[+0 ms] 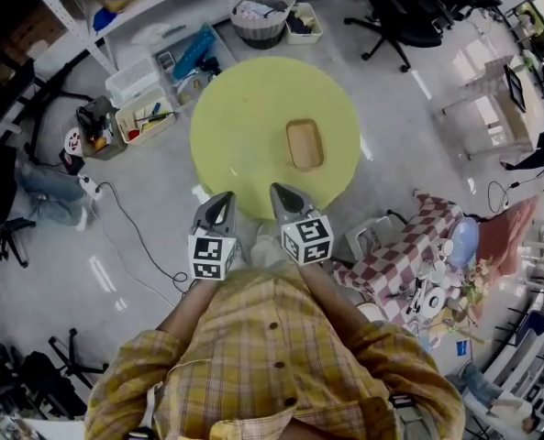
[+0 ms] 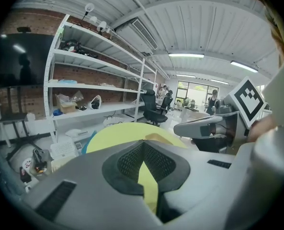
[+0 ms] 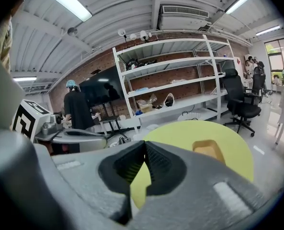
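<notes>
Grey concrete floor [image 1: 143,236] lay under a round yellow-green worktop [image 1: 244,117], with white shelving [image 3: 170,87] against a brick wall beyond it. On the worktop sat a shallow wooden tray [image 1: 305,145], right of centre and towards the near side, nothing visible inside it. A person in a yellow checked shirt [image 1: 272,356] stood at the near rim and held both tools close to the body, side by side and apart from each other.

The left gripper [image 1: 224,196] hung over the worktop's near edge, its marker cube [image 1: 213,257] facing up. In the left gripper view its fingers [image 2: 127,164] met at the tips with nothing between them, only a thin wedge of yellow worktop showing through below. The right gripper [image 1: 276,189] pointed at the same edge, just short of the tray and nearer to it than the left one. In the right gripper view its fingers [image 3: 161,164] were likewise closed tip to tip and empty, and the tray [image 3: 209,150] lay ahead and to the right, untouched.

Around the worktop stood a round basket [image 1: 260,12], open bins of tools [image 1: 143,117], a black office chair [image 1: 405,12] and a red-and-white checked cloth [image 1: 400,255]. Another person in a dark top [image 3: 77,110] stood at the back.
</notes>
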Demonstrator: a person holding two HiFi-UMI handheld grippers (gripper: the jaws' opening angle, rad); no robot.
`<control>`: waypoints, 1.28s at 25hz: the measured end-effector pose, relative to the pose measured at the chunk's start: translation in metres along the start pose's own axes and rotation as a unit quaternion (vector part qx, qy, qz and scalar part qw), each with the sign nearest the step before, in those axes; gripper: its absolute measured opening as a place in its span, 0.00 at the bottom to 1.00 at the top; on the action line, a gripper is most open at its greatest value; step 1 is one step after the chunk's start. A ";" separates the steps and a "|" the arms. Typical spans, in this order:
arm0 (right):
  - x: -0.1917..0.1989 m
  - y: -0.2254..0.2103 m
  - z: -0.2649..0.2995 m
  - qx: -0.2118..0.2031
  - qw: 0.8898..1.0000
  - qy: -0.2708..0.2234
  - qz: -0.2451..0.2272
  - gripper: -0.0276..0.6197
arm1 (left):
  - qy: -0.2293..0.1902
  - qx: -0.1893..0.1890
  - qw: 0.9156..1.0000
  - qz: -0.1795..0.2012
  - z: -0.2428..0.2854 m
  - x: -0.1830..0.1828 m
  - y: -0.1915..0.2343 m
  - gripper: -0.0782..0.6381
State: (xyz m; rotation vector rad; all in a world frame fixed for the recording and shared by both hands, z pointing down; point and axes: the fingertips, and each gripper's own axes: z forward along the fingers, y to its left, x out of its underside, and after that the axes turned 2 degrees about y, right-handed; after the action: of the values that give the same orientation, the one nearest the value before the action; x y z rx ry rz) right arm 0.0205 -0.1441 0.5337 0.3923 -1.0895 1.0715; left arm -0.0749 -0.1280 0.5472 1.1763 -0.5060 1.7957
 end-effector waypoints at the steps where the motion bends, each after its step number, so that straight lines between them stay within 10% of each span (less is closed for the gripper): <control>1: 0.001 -0.003 0.003 -0.001 1.000 0.003 -0.001 0.04 | 0.004 0.000 1.000 0.001 0.002 0.000 -0.002 0.12; 32: 0.050 -0.055 0.094 0.025 0.996 0.087 0.002 0.14 | 0.038 -0.016 0.999 -0.008 0.034 0.011 0.001 0.12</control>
State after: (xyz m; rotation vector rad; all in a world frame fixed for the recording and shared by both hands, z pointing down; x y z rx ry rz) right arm 0.0211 -0.2127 0.6324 0.3287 -0.9108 1.1171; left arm -0.0605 -0.1486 0.5724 1.0832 -0.4795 1.8046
